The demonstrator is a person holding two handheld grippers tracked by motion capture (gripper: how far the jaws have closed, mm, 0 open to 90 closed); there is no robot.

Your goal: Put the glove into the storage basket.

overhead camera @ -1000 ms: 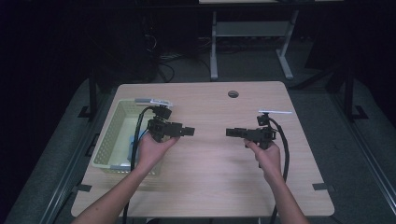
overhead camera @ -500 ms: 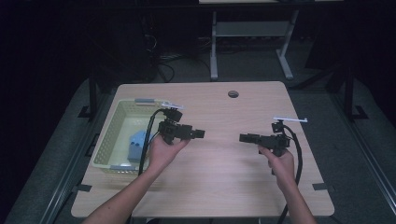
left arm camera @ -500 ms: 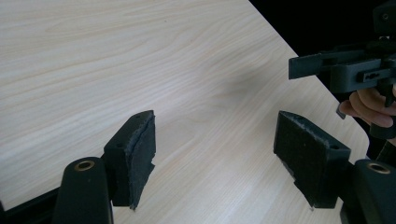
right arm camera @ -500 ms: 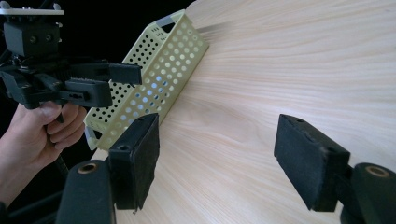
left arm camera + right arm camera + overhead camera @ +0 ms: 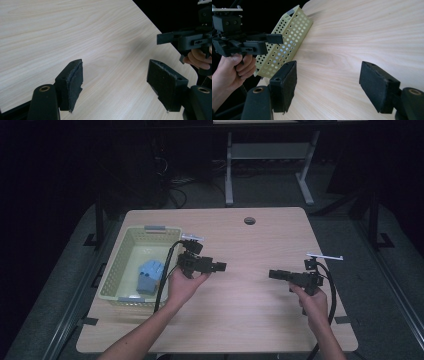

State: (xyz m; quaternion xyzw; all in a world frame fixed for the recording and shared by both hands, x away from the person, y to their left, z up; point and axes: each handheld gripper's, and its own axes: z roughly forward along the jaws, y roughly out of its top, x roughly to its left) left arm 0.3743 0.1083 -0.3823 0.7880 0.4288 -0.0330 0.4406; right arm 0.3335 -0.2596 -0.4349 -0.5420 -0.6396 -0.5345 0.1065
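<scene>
At the far left of the high view, our pale green basket sits on the left side of the wooden table. It is plastic, with little holes all over its walls. Inside it, near our side, lies a blue thing. It looks like a folded blue cloth, but it is too small for us to be sure.

We think it is soft and light. It would bend and flop, not break. We would pinch it at a top fold or a thick edge, where the pads can get some of it between them. A flat spot would just slip away.

Next comes our left gripper, held just right of the basket and pointing at the middle of the table. In the left gripper view its jaws stand wide apart, with only bare wood between them.

Farther right, well apart from it, is our right gripper, pointing back toward the left one. In the right gripper view its jaws are spread wide too, and they hold nothing. Past them we see the basket's holey wall.
</scene>
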